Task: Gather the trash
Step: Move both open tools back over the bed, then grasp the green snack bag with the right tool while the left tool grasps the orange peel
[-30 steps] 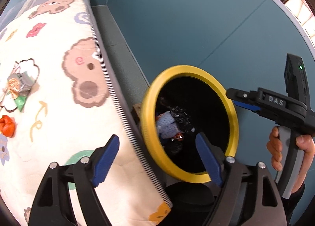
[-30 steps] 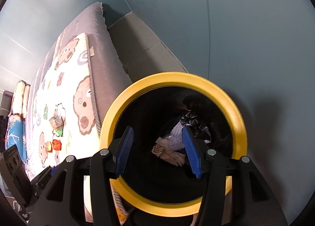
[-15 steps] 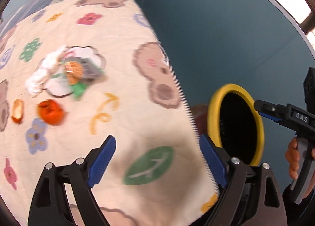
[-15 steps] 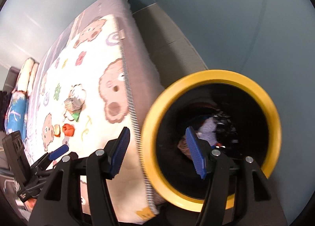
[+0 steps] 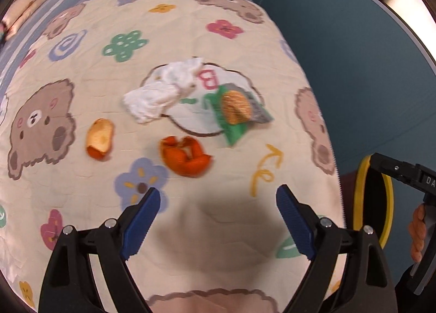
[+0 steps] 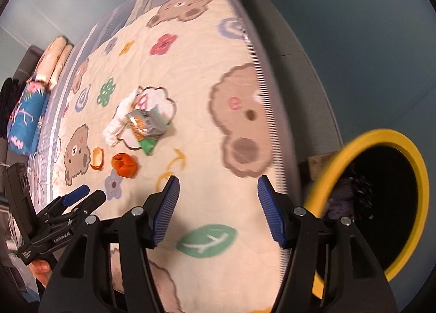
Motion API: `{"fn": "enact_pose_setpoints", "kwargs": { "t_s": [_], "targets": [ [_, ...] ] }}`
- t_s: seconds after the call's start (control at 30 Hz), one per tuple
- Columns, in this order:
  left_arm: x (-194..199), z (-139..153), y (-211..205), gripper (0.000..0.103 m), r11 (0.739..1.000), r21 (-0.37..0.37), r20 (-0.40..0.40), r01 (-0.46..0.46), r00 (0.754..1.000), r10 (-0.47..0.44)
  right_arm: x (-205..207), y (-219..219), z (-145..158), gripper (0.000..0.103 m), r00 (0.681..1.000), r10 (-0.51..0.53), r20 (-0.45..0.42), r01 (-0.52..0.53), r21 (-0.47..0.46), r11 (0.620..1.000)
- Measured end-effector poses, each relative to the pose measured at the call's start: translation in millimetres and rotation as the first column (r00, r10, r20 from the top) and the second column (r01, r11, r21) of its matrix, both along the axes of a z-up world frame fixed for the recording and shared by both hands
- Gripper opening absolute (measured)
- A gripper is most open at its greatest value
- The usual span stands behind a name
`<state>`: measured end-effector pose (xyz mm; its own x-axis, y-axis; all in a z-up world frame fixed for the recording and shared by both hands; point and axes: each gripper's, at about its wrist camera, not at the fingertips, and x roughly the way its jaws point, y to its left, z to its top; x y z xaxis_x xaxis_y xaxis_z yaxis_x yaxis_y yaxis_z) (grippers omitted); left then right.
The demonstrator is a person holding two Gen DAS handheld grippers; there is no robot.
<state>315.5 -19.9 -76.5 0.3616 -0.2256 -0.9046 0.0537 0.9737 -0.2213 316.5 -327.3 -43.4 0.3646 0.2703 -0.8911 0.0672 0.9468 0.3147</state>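
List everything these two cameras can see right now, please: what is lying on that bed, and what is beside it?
quilt: one, cream with bears and flowers, spread over the bed
crumpled tissue: one, white, middle of the quilt
snack wrapper: one, green and silver, touching the tissue's right side
orange peel: two pieces, orange, in front of the tissue
trash bin: one, black with yellow rim, beside the bed, trash already inside
pillows: a few, peach and blue patterned, far end of the bed
left gripper: black, blue pads, open and empty, over the quilt
right gripper: same make, open and empty, over the quilt's edge
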Motion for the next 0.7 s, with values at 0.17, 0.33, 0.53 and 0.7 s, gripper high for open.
{"fn": "enact_pose_setpoints", "kwargs": {
  "t_s": [0.17, 0.33, 0.53, 0.7],
  "targets": [
    [9.4, -9.5, 41.9, 0.084, 0.998, 0.019, -0.007, -0.063, 0.998, 0.063, 24.7, 40.3, -6.4, 0.057, 0.999, 0.050, -0.019, -0.050, -0.013, 0.999],
    [21.0, -23.2, 78.5, 0.084, 0.993, 0.023, -0.023, -0.118, 0.993, 0.119, 48.6, 75.5, -15.3, 0.057, 0.995, 0.088, -0.038, -0.089, -0.030, 0.996],
    [35.3, -42.3, 107.0, 0.084, 0.987, 0.021, -0.053, -0.158, 0.986, 0.159, 74.7, 106.3, -26.7, 0.057, 0.991, 0.121, -0.061, -0.124, -0.051, 0.991],
    [45.9, -56.5, 119.3, 0.084, 0.984, 0.018, -0.070, -0.177, 0.982, 0.178, 95.6, 133.3, -37.6, 0.057, 0.985, 0.148, -0.083, -0.154, -0.069, 0.986]
  ]
}}
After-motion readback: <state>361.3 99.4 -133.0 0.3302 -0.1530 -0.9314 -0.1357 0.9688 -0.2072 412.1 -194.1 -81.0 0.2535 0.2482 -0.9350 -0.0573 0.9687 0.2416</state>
